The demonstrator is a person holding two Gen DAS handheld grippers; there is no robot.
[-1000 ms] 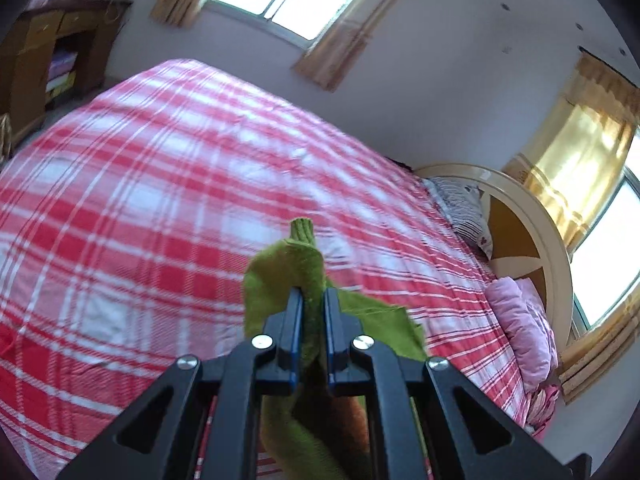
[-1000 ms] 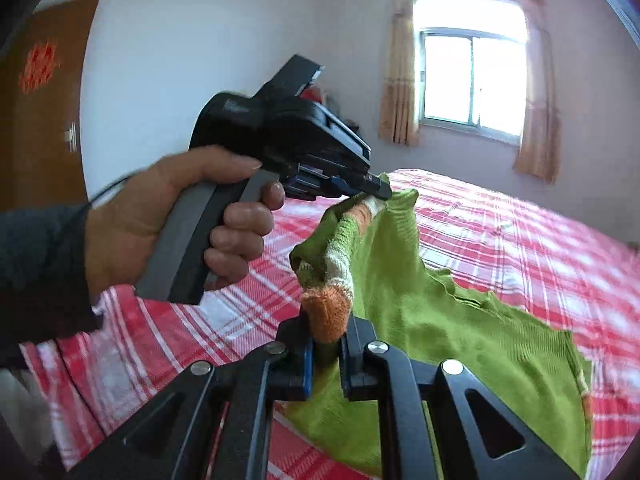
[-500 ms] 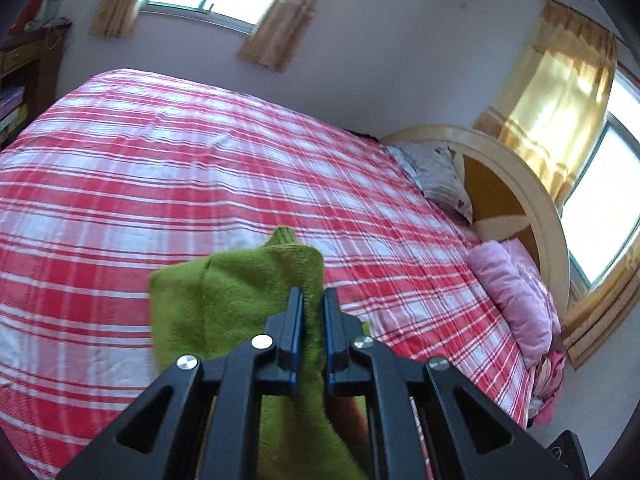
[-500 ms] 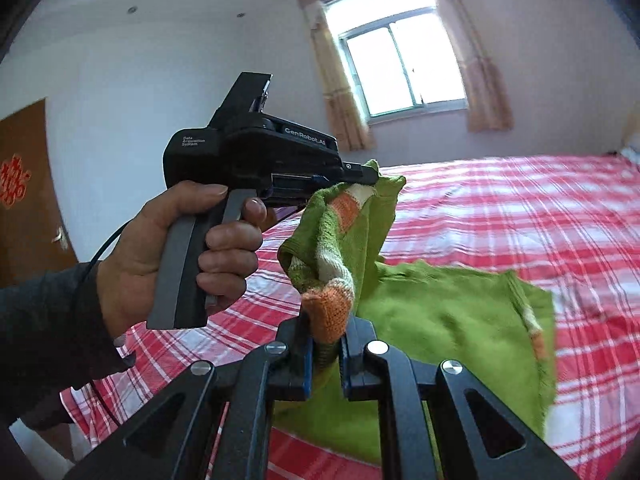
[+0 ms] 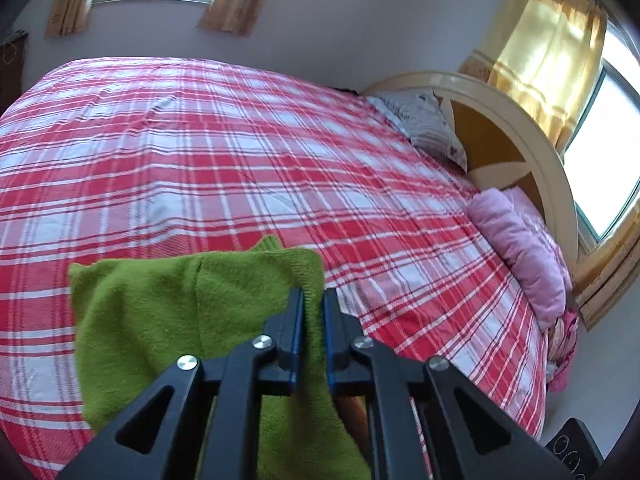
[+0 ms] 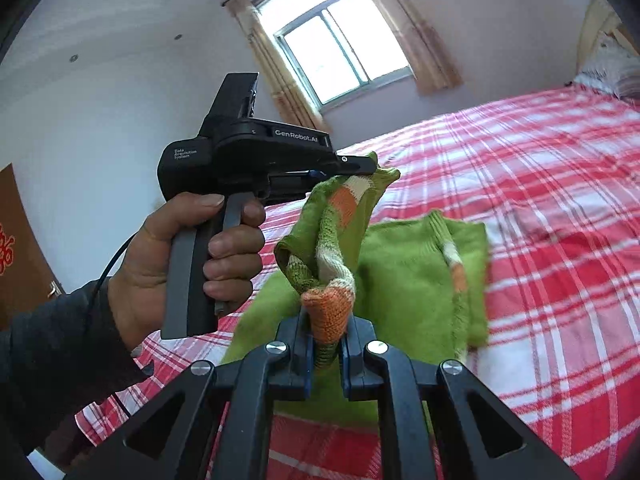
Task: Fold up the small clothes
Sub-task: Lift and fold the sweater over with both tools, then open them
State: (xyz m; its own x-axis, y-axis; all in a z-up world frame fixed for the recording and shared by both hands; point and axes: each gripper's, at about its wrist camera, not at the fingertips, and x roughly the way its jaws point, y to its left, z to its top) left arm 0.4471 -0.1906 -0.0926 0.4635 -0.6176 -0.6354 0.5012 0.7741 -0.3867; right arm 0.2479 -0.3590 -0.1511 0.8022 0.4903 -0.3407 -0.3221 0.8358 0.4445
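A small green knit sweater with orange and white bands lies partly on the red plaid bed, its near edge lifted by both grippers. My left gripper is shut on a green corner of the sweater, which spreads to the left over the bed. In the right wrist view my right gripper is shut on the orange cuff end. The left gripper, held by a hand, pinches the striped edge just beyond it. The far part of the sweater rests folded on the bedspread.
The red and white plaid bedspread covers a wide bed. A cream headboard, a patterned pillow and a pink pillow sit at its right end. Curtained windows line the walls.
Both grippers have carried the held sweater edge across and slightly down over the bed. More of the sweater now lies folded on the bedspread, and both views have rolled.
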